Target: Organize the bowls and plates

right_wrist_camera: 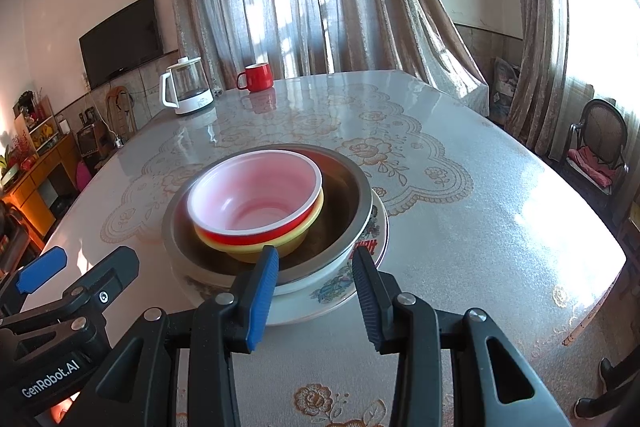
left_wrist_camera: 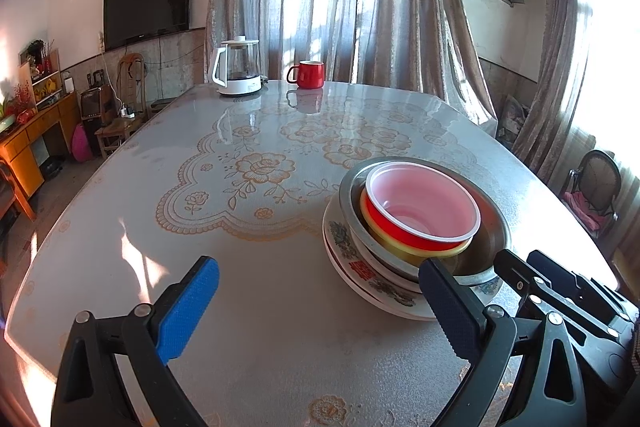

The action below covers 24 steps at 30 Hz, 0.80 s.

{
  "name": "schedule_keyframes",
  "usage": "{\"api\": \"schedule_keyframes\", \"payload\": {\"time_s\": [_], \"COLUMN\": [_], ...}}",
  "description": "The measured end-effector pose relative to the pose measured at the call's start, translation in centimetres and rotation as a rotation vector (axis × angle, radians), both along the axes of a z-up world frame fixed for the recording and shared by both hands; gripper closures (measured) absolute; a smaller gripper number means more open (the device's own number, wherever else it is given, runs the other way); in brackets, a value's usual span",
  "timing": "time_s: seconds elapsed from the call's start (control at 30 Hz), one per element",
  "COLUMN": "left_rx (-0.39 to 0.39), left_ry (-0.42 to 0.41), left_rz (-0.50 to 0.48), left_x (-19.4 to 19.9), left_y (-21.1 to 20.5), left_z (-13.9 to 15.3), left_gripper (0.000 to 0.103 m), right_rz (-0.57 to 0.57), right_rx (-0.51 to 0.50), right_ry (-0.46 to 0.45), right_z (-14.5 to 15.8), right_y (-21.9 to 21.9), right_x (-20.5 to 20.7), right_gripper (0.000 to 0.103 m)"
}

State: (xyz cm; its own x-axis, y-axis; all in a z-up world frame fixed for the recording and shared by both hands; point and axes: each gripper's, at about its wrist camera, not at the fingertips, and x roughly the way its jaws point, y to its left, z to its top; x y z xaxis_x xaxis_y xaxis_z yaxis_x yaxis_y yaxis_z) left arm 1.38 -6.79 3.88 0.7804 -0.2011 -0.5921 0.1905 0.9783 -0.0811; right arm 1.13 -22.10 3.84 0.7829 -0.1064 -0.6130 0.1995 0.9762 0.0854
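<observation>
One stack stands on the table near its front. A red bowl [right_wrist_camera: 252, 195] with a pale inside nests in a yellow bowl [right_wrist_camera: 296, 239], both in a steel bowl [right_wrist_camera: 344, 203] on flower-patterned plates [right_wrist_camera: 340, 291]. My right gripper [right_wrist_camera: 315, 253] is at the stack's near rim, its jaws partly apart with no pad pressing on anything. In the left wrist view the same stack, topped by the red bowl [left_wrist_camera: 420, 203], lies right of centre. My left gripper [left_wrist_camera: 318, 263] stands wide open over the table, its right finger just in front of the plates [left_wrist_camera: 360, 267].
A white and glass kettle [left_wrist_camera: 238, 67] and a red mug [left_wrist_camera: 308, 75] stand at the table's far edge. A floral cloth under a glossy cover [left_wrist_camera: 260, 167] lies over the table. A dark chair [right_wrist_camera: 600, 139] stands off the right side.
</observation>
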Motion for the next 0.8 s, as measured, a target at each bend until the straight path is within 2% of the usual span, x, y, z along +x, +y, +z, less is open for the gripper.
{"api": "schedule_keyframes", "payload": {"time_s": [0.47,0.57,0.63,0.8], "left_rx": [-0.004,-0.010,-0.020,-0.032], "left_ry": [0.002,-0.021,-0.027,-0.015], "left_rz": [-0.019,-0.026,-0.033,-0.027], "left_x": [-0.27,-0.43,-0.51,-0.23], "left_y": [-0.25,-0.20,-0.14,0.28], "left_z": [0.05,0.08,0.13,0.08], "left_gripper": [0.002,0.003,0.008,0.008], "right_rz": [0.002,0.001,0.002,0.014], "right_rx": [-0.001,0.000,-0.001,-0.012], "right_ry": [0.002,0.002,-0.001,-0.033], "right_z": [-0.05,-0.07,-0.04,0.52], "right_y": [-0.03,-0.04,-0.02,-0.31], "right_x": [0.07,0.08,0.07,-0.09], "right_gripper": [0.065,0.065,0.065,0.065]}}
